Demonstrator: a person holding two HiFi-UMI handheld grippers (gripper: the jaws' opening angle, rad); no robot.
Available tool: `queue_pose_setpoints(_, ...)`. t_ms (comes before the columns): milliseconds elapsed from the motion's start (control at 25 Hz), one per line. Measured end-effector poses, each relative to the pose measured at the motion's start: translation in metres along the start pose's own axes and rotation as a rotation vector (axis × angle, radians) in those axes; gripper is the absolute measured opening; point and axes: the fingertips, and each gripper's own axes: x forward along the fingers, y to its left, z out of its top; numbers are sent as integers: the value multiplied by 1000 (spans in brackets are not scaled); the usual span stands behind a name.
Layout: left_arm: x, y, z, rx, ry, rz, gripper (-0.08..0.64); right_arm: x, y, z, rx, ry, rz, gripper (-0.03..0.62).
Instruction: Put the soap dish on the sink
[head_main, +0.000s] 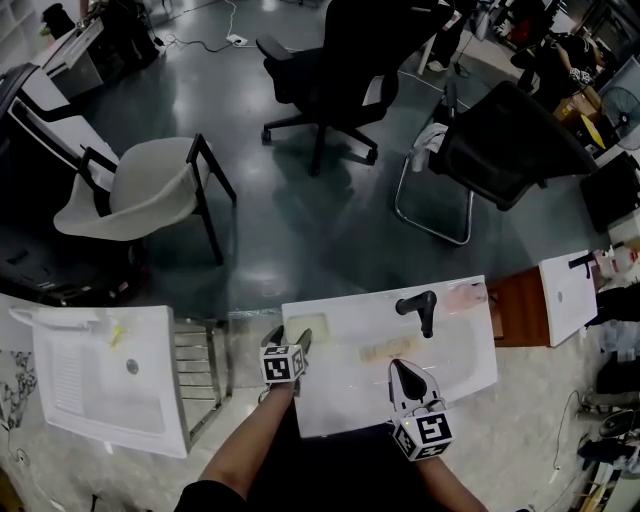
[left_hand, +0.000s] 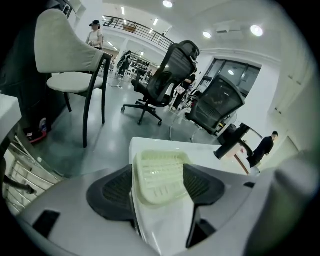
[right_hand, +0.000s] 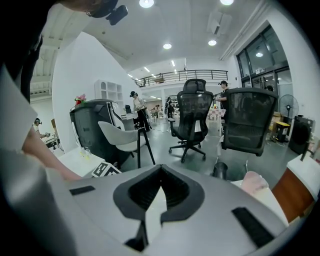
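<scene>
The pale green ribbed soap dish (head_main: 308, 325) lies on the far left corner of the white sink (head_main: 460, 355). In the left gripper view the dish (left_hand: 160, 175) rests flat on the sink's rim (left_hand: 205, 150), between the two dark pads. My left gripper (head_main: 292, 342) (left_hand: 158, 169) is open, one jaw on each side of the dish, not squeezing it. My right gripper (head_main: 402, 368) (right_hand: 160, 167) hovers over the sink's near side with its tips together and nothing in them. A black faucet (head_main: 420, 308) stands at the sink's far edge.
A second white sink (head_main: 100, 375) and a metal rack (head_main: 200, 365) stand to the left. A pink item (head_main: 465, 295) lies by the faucet. A wooden board (head_main: 518, 305) and another sink (head_main: 568, 295) are at the right. A white chair (head_main: 140, 190) and black office chairs (head_main: 340, 60) stand beyond.
</scene>
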Motion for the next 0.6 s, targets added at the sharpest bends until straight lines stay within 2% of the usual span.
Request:
queue_pose_setpoints(360,-33,-7,17,67,-93,43,296,0,-12,1,19,-25,62,-2)
queue_pose_setpoints(600,-82,-41,37,149,-191,45,296,-1,-32,7,-2,-52,105,-2)
